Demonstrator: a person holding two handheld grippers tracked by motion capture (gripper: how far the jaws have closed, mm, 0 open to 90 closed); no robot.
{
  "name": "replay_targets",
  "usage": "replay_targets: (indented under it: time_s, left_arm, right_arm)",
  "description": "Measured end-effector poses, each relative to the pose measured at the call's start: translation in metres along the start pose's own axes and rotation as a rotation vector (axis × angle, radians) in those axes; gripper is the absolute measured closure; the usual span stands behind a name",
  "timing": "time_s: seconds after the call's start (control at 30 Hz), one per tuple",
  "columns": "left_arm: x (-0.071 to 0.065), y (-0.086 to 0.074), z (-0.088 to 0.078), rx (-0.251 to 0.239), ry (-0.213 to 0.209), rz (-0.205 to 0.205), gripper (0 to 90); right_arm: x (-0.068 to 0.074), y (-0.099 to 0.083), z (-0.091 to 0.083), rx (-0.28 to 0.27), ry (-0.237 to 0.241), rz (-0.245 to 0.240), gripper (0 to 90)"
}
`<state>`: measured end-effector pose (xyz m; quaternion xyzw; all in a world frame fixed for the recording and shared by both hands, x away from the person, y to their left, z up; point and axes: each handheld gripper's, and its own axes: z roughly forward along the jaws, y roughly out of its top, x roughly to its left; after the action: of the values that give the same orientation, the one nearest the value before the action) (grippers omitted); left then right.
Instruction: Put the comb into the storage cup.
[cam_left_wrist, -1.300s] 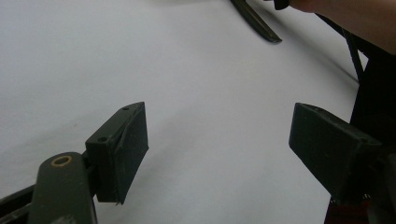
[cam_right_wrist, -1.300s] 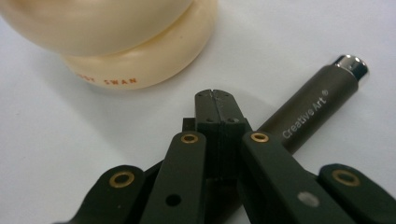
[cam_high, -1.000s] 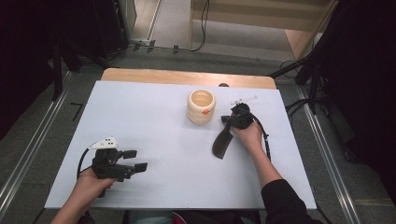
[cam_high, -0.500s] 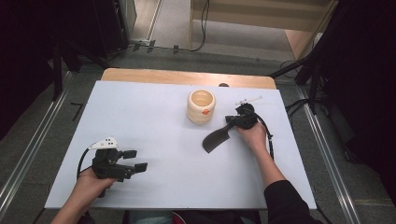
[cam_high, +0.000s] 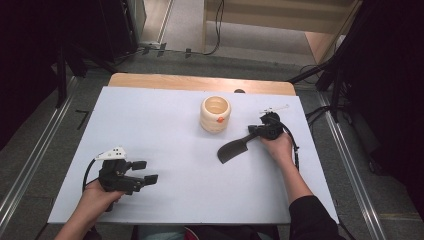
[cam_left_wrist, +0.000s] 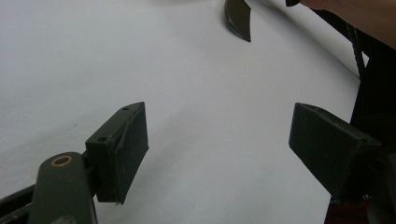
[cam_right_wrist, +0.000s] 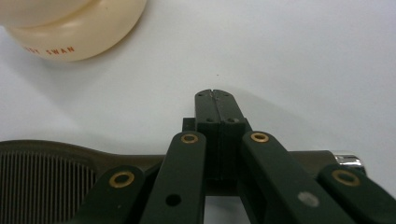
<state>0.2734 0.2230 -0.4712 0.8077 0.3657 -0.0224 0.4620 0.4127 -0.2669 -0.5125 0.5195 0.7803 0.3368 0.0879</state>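
Two handheld grippers are working over the white table (cam_high: 165, 125). The left gripper (cam_high: 146, 171) is resting near the 7 o'clock corner. Its jaws are standing wide apart with bare table between the pads (cam_left_wrist: 128, 144), so it is probably waiting in reserve.

The right gripper (cam_high: 252, 131) is operating at about 3 o'clock, close to the cream cup (cam_high: 215, 114), which is sitting upright near 12 o'clock. Its jaws are lying fully closed, pad against pad, across the handle of a dark paddle-shaped tool (cam_high: 232, 150). The right gripper view shows the tool's finely ribbed head (cam_right_wrist: 42, 172) running off to one side and the handle passing beneath the closed jaws. This crosswise placement suggests the gripper is pressing on the handle to steer it rather than pinching it. The pictures are not confirming which. The tool is lying at 5 o'clock of the cup, apart from it.

Compared with one second earlier, the tool's head is swinging clockwise. It was pointing toward 6 o'clock from the right hand and is now pointing toward 8 o'clock. The right hand is shifting slightly outward. The cup and left gripper are remaining where they were.
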Motion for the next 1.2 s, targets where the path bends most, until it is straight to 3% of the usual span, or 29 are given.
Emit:
replay_targets:
  time_s: [0.47,0.8,1.07,1.2]
  left_arm:
    - [0.000,0.000,0.000,-0.001,0.001,0.000,20.3]
    - [0.000,0.000,0.000,-0.005,-0.002,-0.003,20.3]
    - [0.000,0.000,0.000,-0.003,-0.002,-0.003,20.3]
    - [-0.001,0.000,0.000,-0.004,0.001,-0.001,20.3]
  right_arm:
    - [-0.001,-0.011,-0.011,0.013,0.003,0.001,87.8]
    - [0.006,-0.015,-0.015,0.046,0.000,-0.042,87.8]
    - [0.003,-0.024,-0.021,0.032,0.010,-0.016,87.8]
    - [0.006,-0.027,-0.025,0.044,0.007,-0.034,87.8]
